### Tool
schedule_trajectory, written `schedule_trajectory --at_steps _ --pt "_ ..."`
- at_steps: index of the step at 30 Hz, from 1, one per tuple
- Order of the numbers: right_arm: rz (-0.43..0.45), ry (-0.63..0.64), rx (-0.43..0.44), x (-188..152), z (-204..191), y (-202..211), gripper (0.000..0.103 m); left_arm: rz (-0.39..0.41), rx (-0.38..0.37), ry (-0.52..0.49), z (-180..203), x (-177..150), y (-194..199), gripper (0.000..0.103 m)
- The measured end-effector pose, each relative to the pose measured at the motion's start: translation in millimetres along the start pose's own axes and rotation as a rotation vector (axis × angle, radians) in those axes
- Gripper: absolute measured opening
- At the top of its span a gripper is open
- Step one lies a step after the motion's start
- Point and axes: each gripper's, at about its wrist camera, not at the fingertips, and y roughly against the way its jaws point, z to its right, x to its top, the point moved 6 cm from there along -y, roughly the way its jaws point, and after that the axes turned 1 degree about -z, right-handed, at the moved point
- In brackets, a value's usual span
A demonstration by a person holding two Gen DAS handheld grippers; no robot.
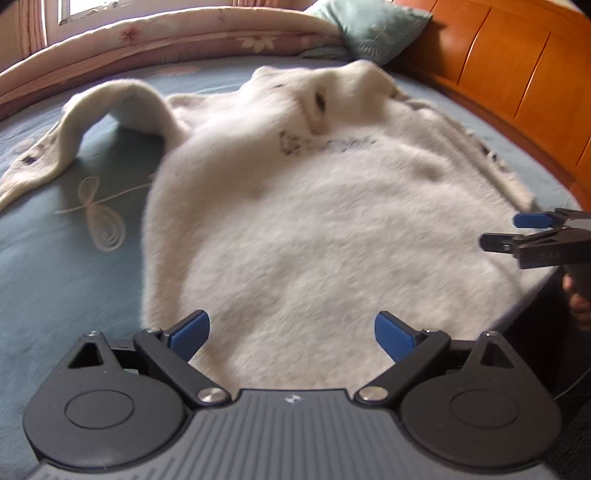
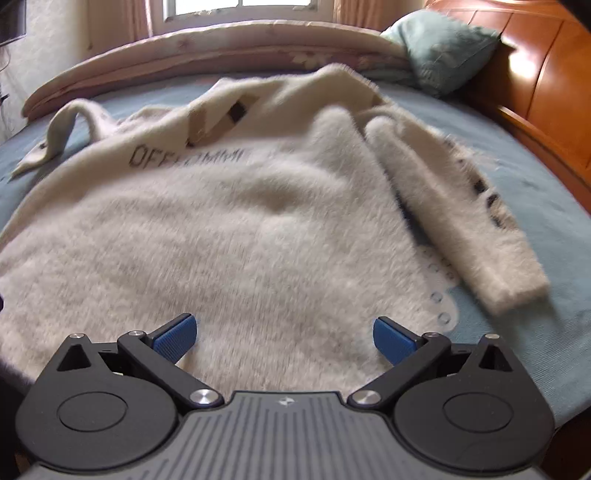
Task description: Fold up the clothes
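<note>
On the bed (image 1: 55, 266), a fluffy cream sweater (image 1: 314, 221) is lying spread out, hem toward the cameras, collar toward the pillow (image 1: 373, 29) and headboard (image 1: 517, 66).

Left to right: the left sleeve (image 1: 99, 118) is arching outward over the blue sheet, its cuff resting well apart from the body. The left tongs (image 1: 291, 332) are hovering over the hem, jaws standing wide apart with nothing between them. The chest, bearing dark lettering (image 2: 184, 155), is lying fairly flat, though the collar area is rumpled. The right tongs (image 2: 284, 336) are likewise hanging over the hem, jaws apart and empty; the left view is showing them edge-on beyond the sweater's right side. The right sleeve (image 2: 461, 221) is lying just beside the body, angled down toward the bed's edge.

Step in hand, by judgement: the garment is appearing laid out and no fold is yet made; both tongs are seeming to be between grips. The next move is probably calling for a pinch on a sleeve or a side edge, to carry it across the chest. The pile is thick, so the pads will be needing a deep bite to hold.

Containers: none is showing in either view. A quilt (image 1: 166, 33) is lying bunched along the far edge.
</note>
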Motion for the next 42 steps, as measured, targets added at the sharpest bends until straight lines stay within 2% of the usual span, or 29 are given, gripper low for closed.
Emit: schedule_trajectory --at_steps 2,6,12,15,17,20,24,27,29,31,33,34,36,39,41,42 --pt "0.054 0.038 0.002 16 -8 2 0.103 -0.004 -0.019 0.005 2 8 -9 0.096" --pt "0.063 0.073 0.03 40 -25 -17 0.103 -0.035 0.002 -0.011 4 17 -28 0.096" --pt "-0.002 -0.041 0.068 19 -8 -36 0.103 -0.036 -0.03 0.014 -6 4 -21 0.096" --pt "0.01 -0.025 0.079 10 -3 -30 0.103 -0.028 -0.05 0.013 -9 2 -14 0.097" --pt "0.013 -0.026 0.084 7 -2 -28 0.103 -0.007 -0.058 0.007 -9 11 -9 0.097" --pt "0.011 -0.035 0.067 8 -4 -30 0.103 0.063 -0.05 -0.063 -7 45 -7 0.097" --pt "0.015 -0.042 0.044 9 -7 -31 0.103 0.118 -0.014 -0.105 -17 107 -30 0.097" --pt "0.013 -0.037 0.054 9 -5 -30 0.103 0.13 0.06 -0.007 -51 144 -56 0.097" --pt "0.01 -0.032 0.059 9 -5 -30 0.103 0.125 0.129 0.08 -78 157 -71 0.097" --pt "0.01 -0.029 0.059 9 -5 -30 0.103 0.109 0.207 0.113 -98 164 -85 0.095" --pt "0.014 -0.022 0.054 10 -6 -31 0.103 0.101 0.248 0.134 -111 168 -97 0.094" --pt "0.013 -0.022 0.055 10 -6 -32 0.103 0.092 0.24 0.157 -117 169 -103 0.093" --pt "0.012 -0.022 0.055 12 -6 -33 0.103 0.094 0.225 0.185 -124 170 -110 0.086" --pt "0.012 -0.02 0.058 13 -6 -35 0.103 0.098 0.262 0.178 -128 174 -121 0.082" --pt "0.013 -0.018 0.058 14 -6 -36 0.103 0.079 0.247 0.167 -126 175 -130 0.055" --pt "0.014 -0.017 0.059 14 -6 -36 0.103 0.063 0.237 0.162 -124 175 -134 0.048"
